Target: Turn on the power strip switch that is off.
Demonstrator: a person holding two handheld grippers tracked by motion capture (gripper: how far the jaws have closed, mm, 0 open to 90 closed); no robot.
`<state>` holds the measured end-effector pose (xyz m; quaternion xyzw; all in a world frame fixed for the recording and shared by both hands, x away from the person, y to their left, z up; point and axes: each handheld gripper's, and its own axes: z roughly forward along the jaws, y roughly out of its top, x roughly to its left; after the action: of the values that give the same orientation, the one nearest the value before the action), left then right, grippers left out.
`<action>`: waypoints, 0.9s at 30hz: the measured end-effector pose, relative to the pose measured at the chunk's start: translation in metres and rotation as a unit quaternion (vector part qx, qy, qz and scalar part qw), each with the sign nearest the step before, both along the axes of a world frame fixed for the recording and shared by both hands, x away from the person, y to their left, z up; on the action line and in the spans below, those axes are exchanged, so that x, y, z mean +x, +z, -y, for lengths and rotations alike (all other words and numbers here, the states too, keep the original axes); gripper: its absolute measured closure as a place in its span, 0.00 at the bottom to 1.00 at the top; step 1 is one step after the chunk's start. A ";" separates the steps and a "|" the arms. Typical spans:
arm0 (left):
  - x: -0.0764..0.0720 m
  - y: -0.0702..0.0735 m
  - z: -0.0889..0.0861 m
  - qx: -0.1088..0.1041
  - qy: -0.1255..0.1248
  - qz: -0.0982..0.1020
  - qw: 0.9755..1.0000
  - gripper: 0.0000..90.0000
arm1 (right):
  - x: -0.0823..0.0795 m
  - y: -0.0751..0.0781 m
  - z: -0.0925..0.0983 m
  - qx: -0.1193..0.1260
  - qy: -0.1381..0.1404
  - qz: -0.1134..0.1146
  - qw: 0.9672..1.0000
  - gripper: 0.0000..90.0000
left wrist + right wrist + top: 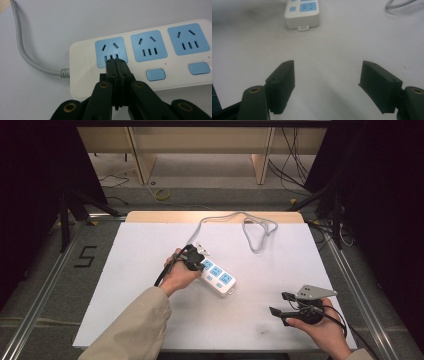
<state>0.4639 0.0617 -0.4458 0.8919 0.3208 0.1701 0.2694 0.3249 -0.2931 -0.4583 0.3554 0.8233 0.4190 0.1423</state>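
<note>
A white power strip (218, 279) with three blue sockets and blue switches lies mid-table, and its grey cable (255, 230) loops toward the far edge. My left gripper (197, 261) is shut with nothing between its jaws. In the left gripper view its joined tips (116, 61) sit over the lower slots of the socket nearest the cable (22, 50) end of the strip (82, 67). I cannot tell whether they touch it. My right gripper (279, 303) rests open at the near right. Bare table shows between its jaws (327, 63), and the strip's end (303, 15) lies beyond.
The white table top (140, 285) has a wooden strip along its far edge (165, 216). Metal frame rails (45, 285) run along both sides. A black "5" (86, 256) is marked on the floor at the left. Loose cables (161, 194) lie on the floor beyond the table.
</note>
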 end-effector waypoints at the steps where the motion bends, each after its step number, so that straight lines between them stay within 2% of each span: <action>1: 0.000 0.000 0.000 -0.001 0.003 -0.002 1.000 1.00 | 0.000 0.000 0.000 0.000 0.000 0.000 1.000 0.32; 11: 0.001 0.000 0.000 -0.004 0.007 -0.016 1.000 1.00 | 0.000 0.000 0.000 0.000 0.000 -0.001 1.000 0.31; 15: 0.000 0.000 0.001 0.004 0.004 -0.013 1.000 1.00 | 0.000 0.000 0.000 0.000 -0.001 0.000 1.000 0.31; 27: 0.001 0.000 0.003 0.008 0.008 -0.015 1.000 1.00 | -0.001 0.001 -0.001 0.000 0.001 0.001 1.000 0.31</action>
<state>0.4646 0.0588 -0.4459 0.8941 0.3303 0.1614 0.2559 0.3243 -0.2924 -0.4578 0.3542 0.8238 0.4190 0.1426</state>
